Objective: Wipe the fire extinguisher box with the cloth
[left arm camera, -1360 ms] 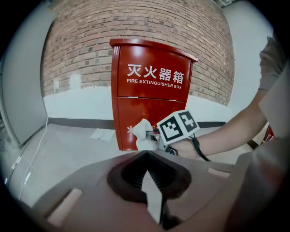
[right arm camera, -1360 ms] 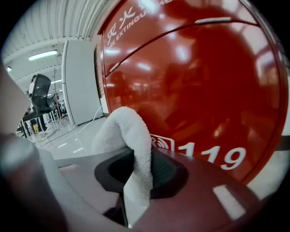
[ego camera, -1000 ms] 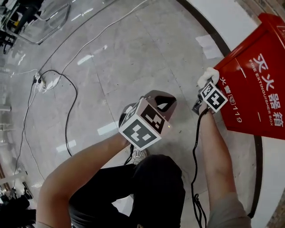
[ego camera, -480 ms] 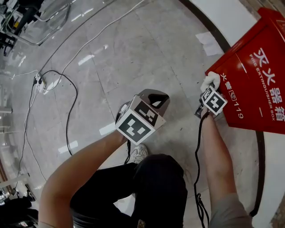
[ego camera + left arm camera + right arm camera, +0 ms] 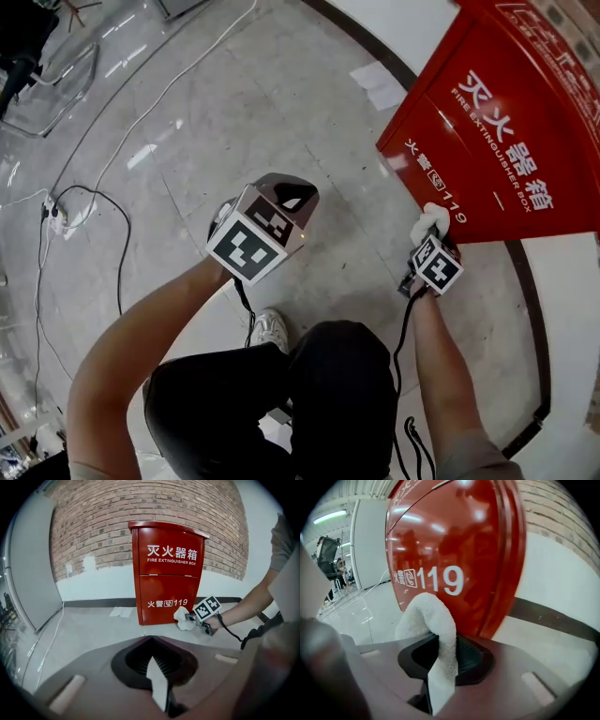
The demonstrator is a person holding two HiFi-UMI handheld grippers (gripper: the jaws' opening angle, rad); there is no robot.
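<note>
The red box (image 5: 506,141) stands upright at two o'clock in the head view, its long axis vertical and its lettered front facing the person. The white cloth (image 5: 431,218) sits at the front's lower corner by the "119"; whether it touches is unclear. The right gripper (image 5: 427,236) is clamped on the cloth, which loops upward from its jaws. The left gripper (image 5: 286,199), at nine o'clock from it, has its jaws together with nothing between them. The floor (image 5: 281,94) is glossy grey stone, a brick wall (image 5: 93,527) rises behind the box, and cables (image 5: 112,216) trail at ten o'clock.
</note>
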